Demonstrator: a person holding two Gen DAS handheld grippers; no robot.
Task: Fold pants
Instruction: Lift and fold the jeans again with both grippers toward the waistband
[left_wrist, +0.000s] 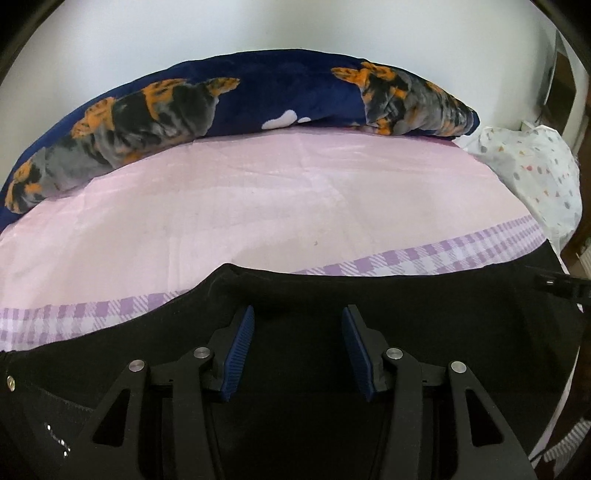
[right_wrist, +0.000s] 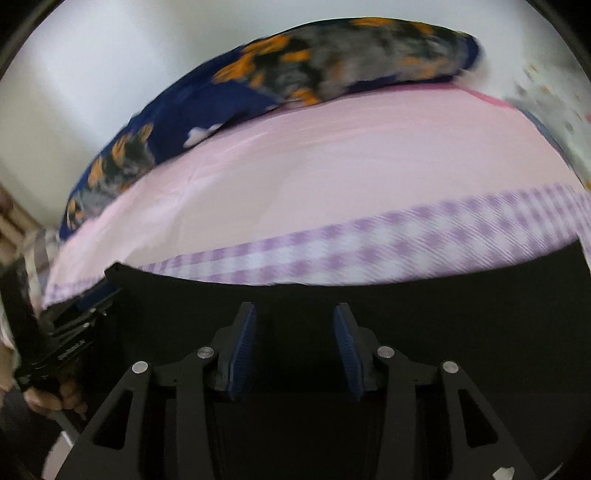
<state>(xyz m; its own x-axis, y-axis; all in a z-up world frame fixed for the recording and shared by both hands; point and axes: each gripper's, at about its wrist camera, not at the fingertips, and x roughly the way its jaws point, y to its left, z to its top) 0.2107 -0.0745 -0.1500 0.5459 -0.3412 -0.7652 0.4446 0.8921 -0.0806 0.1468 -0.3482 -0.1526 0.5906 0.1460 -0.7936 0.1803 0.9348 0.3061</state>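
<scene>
Black pants (left_wrist: 406, 306) lie flat across the near side of a bed, over a pink sheet (left_wrist: 258, 192) with a lilac checked border. A metal button shows at the waistband on the left (left_wrist: 11, 383). My left gripper (left_wrist: 297, 317) is open just above the pants, nothing between its blue pads (left_wrist: 240, 354). In the right wrist view the same pants (right_wrist: 443, 295) fill the lower half. My right gripper (right_wrist: 294, 314) is open over them, empty. The left gripper's body and the hand holding it show at the left edge (right_wrist: 55, 354). The right wrist view is motion-blurred.
A rolled navy blanket with orange and grey animal print (left_wrist: 221, 107) lies along the far side of the bed against a white wall. A white pillow with small coloured shapes (left_wrist: 535, 173) sits at the right end. The bed's edge drops off on the right.
</scene>
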